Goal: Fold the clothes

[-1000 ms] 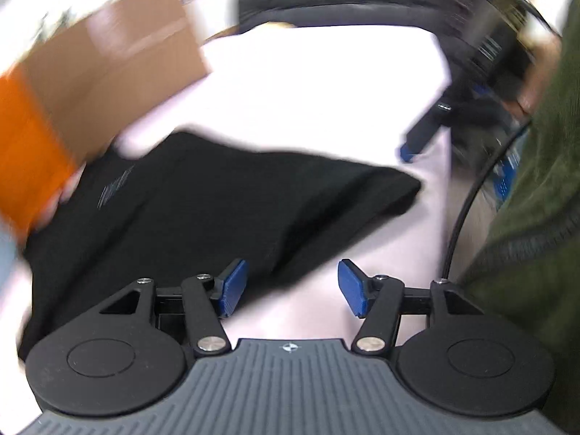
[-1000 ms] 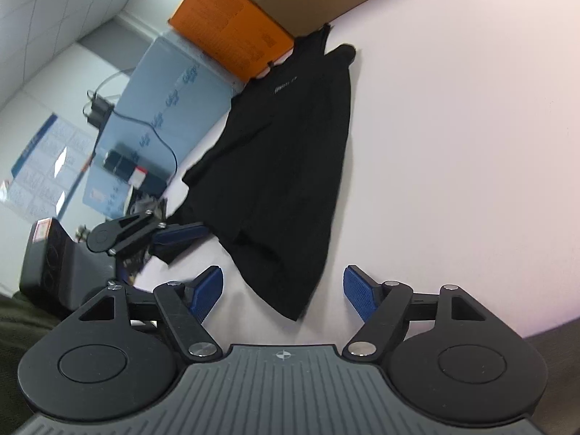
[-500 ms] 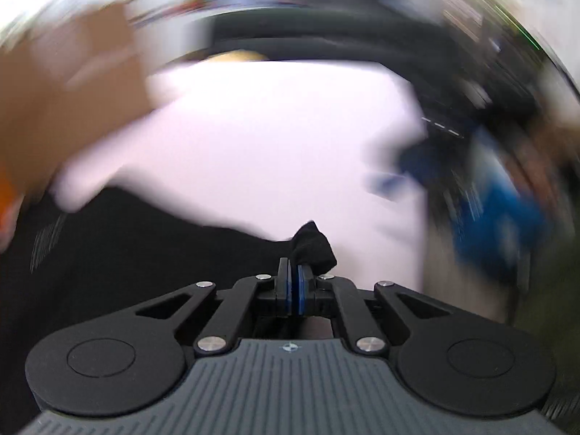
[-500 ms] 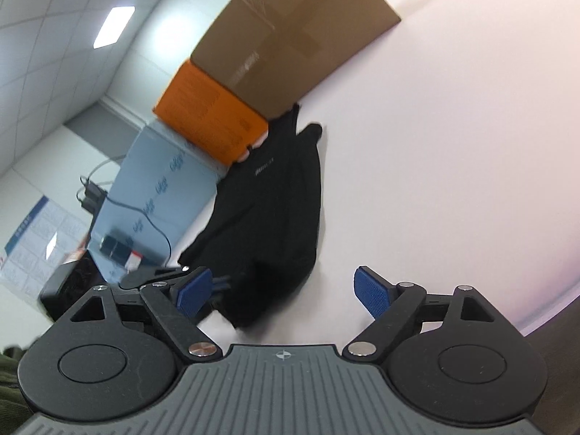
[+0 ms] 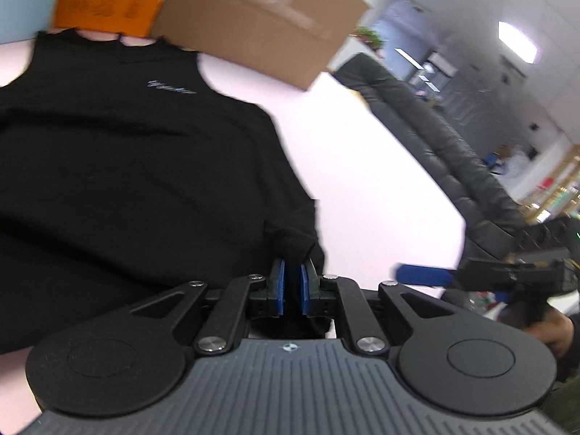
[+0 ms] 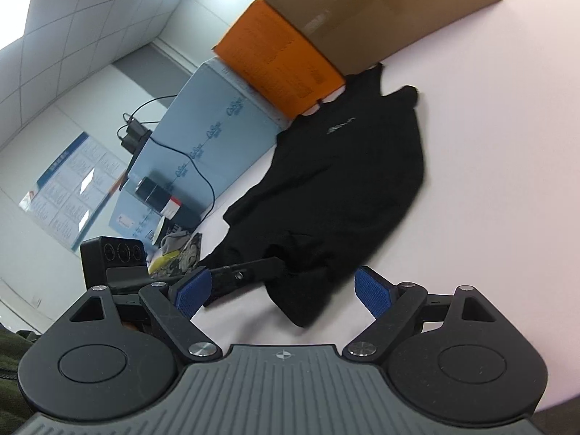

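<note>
A black garment [image 5: 127,181] with a small pale logo lies spread on the pale pink table [image 5: 362,181], its collar at the boxes. My left gripper [image 5: 293,272] is shut on a bunched fold at the garment's near right edge. In the right wrist view the same garment [image 6: 355,188] runs away from me, and the left gripper [image 6: 253,268] pinches its near left edge. My right gripper [image 6: 282,288] stands open just above the table, with the garment's near corner lying between its fingers and untouched. One blue finger of the right gripper [image 5: 424,275] shows at the right of the left wrist view.
A cardboard box [image 6: 380,7] and an orange box [image 6: 275,58] stand at the table's far edge against the collar. A light blue panel [image 6: 203,137] with a cable borders the left side. A dark sofa [image 5: 453,152] lies beyond the table. A black device [image 6: 112,261] sits near left.
My left gripper went from open to shut on the garment's edge and rolled strongly. The right gripper opened wider and came closer to the garment's near corner.
</note>
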